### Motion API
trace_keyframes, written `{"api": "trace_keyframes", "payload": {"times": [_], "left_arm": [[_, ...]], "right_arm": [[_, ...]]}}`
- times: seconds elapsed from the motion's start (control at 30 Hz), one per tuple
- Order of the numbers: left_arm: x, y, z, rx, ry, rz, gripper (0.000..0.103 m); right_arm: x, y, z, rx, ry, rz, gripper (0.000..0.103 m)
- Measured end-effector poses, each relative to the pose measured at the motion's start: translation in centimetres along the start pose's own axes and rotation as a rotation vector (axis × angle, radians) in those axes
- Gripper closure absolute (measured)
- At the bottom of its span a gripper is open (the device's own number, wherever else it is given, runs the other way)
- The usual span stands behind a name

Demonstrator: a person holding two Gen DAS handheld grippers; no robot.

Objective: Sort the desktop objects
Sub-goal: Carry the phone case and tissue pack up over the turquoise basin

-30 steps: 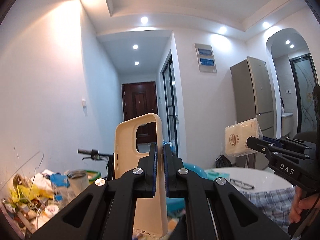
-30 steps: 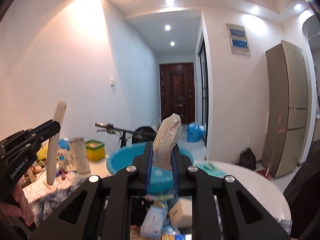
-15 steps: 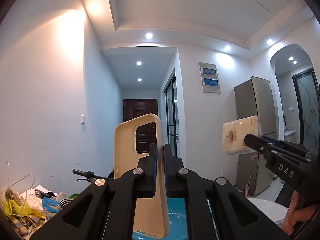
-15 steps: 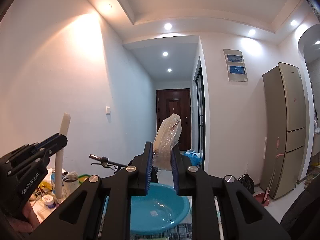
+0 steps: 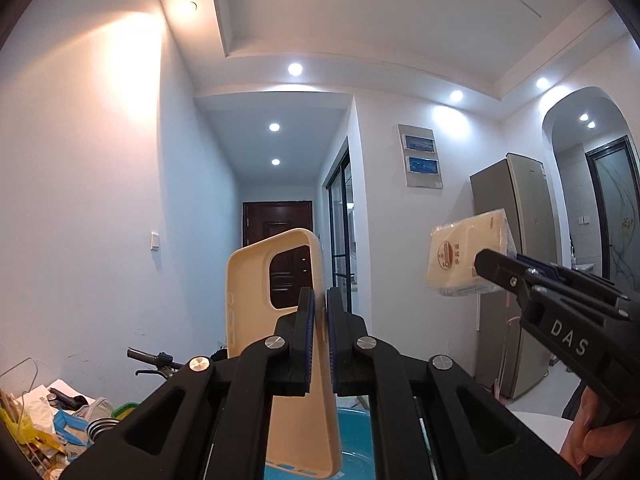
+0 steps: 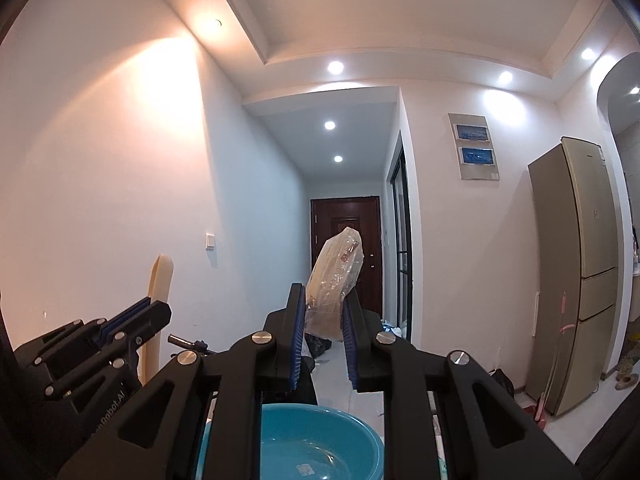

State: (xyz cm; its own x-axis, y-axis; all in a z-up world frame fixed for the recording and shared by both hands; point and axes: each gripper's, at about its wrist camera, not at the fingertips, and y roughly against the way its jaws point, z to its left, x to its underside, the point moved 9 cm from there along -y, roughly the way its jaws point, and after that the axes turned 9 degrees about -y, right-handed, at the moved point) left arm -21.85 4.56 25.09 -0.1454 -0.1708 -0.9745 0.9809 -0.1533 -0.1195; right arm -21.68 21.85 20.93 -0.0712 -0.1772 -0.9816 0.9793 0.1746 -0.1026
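My left gripper (image 5: pixel 318 300) is shut on a cream phone case (image 5: pixel 256 304), held upright in the air; the case also shows edge-on at the left of the right wrist view (image 6: pixel 158 300). My right gripper (image 6: pixel 322 312) is shut on a plastic-wrapped tissue pack (image 6: pixel 334 276), which also shows at the right of the left wrist view (image 5: pixel 460 260). Both grippers are raised side by side above a blue basin (image 6: pixel 320 444), seen low in both views (image 5: pixel 356 440).
A pile of clutter (image 5: pixel 48 424) lies at the lower left on the table. A bicycle handlebar (image 5: pixel 152 358) sits behind it. A refrigerator (image 6: pixel 580 272) stands at the right. A dark door (image 6: pixel 346 248) closes the hallway ahead.
Both grippers have risen and tilted upward with their objects; the table and clutter have dropped low in both views. The grips have not changed.
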Motion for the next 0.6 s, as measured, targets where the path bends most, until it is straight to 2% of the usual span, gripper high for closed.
{"api": "trace_keyframes", "payload": {"times": [0.17, 0.33, 0.43, 0.6], "left_arm": [[1.1, -2.3, -0.1, 0.018, 0.017, 0.017, 0.096], [3.4, -4.5, -0.1, 0.040, 0.033, 0.070, 0.096], [4.9, -4.9, 0.4, 0.034, 0.053, 0.088, 0.096], [5.5, -5.7, 0.8, 0.031, 0.062, 0.109, 0.096]], "right_arm": [[1.5, -2.2, -1.2, 0.016, -0.018, 0.026, 0.086], [3.5, -3.5, -2.1, 0.015, -0.027, 0.069, 0.086], [4.5, -4.3, -2.2, 0.022, -0.012, 0.096, 0.086], [5.9, -5.5, -2.1, -0.002, -0.019, 0.139, 0.086]]}}
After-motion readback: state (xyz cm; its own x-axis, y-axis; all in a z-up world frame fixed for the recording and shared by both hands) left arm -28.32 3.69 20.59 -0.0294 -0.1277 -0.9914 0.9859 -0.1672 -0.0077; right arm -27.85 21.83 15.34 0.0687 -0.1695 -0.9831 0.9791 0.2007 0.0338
